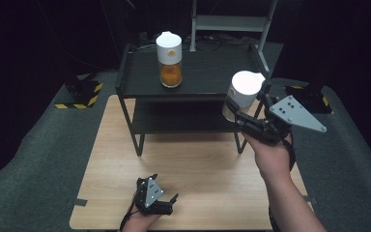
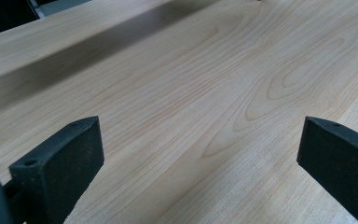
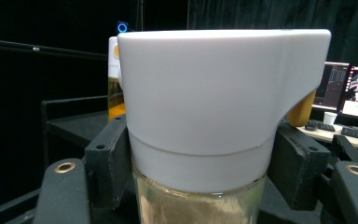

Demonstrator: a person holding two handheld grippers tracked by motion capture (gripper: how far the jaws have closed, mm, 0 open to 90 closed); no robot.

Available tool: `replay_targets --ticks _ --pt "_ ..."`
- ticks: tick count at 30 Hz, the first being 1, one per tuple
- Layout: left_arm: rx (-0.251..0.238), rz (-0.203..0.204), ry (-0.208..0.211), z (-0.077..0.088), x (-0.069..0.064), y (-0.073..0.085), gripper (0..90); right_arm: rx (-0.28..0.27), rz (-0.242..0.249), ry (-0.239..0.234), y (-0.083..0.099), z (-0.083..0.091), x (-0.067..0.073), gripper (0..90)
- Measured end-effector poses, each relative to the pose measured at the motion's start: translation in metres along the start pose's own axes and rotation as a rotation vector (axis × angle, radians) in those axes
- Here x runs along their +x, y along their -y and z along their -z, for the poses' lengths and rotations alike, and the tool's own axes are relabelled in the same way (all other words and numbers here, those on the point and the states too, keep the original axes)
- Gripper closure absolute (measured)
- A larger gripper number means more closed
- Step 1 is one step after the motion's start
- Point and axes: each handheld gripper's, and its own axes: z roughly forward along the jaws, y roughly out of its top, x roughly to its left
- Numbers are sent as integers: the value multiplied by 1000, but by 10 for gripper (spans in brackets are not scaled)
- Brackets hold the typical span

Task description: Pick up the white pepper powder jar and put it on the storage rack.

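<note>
High view: right gripper point(image 1: 240, 117) clamps the upright pale jar point(image 1: 243, 95), shelf point(image 1: 198, 72) just ahead-left of it; left gripper point(image 1: 162, 198) rests wide open, empty.

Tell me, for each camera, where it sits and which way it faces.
High view: above the person's side, looking forward and down on the wooden table and black shelf; both forearms, left claw, right claw.
Left gripper view: on the left claw, facing the tabletop; its open jaws.
Right gripper view: on the right claw, facing the white-lidded jar; jaws clamp it.
Shared: high and right gripper views show this jar and the orange jar.
</note>
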Motion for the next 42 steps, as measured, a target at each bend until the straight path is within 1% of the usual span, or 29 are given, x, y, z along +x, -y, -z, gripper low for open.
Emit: replay_targets --ticks 9,10,14,15,16,20,24,26,27,32,34,35,37,38,40,42 --pt "-6 14 5 0 2 1 6 -3 -8 8 -12 -23 -2 304" --pt "-6 14 5 0 2 1 6 -3 -8 8 -12 -23 -2 304" --pt "-9 17 6 1 3 2 6 -1 -22 13 -15 -34 -3 304" --pt "-7 15 7 1 3 1 6 -2 -31 12 -15 -39 -4 304" --pt "-5 14 8 1 3 1 6 -2 -31 12 -15 -39 -4 304" --pt "-6 12 9 1 3 1 6 5 -26 17 -17 -50 -4 304" --pt "-9 18 10 2 4 2 6 8 -38 21 -18 -63 -4 303" --pt "-12 25 13 2 5 3 6 14 -35 26 -20 -71 -3 304" --pt "-12 25 13 2 5 3 6 14 -35 26 -20 -71 -3 304" --pt "-11 26 16 2 5 3 6 26 -35 39 -23 -83 -3 304" --pt "-12 25 17 2 5 3 6 31 -47 48 -24 -90 -5 304" --pt "-12 24 18 2 6 3 6 31 -47 48 -24 -90 -5 304" --pt "-10 26 21 2 6 2 6 40 -48 54 -25 -95 -5 304" --pt "-13 33 22 2 7 3 6 49 -52 61 -26 -100 -5 303" --pt "-14 35 23 2 7 3 6 54 -56 63 -26 -103 -5 303" --pt "-17 47 25 2 9 4 6 63 -65 67 -26 -109 -5 303"
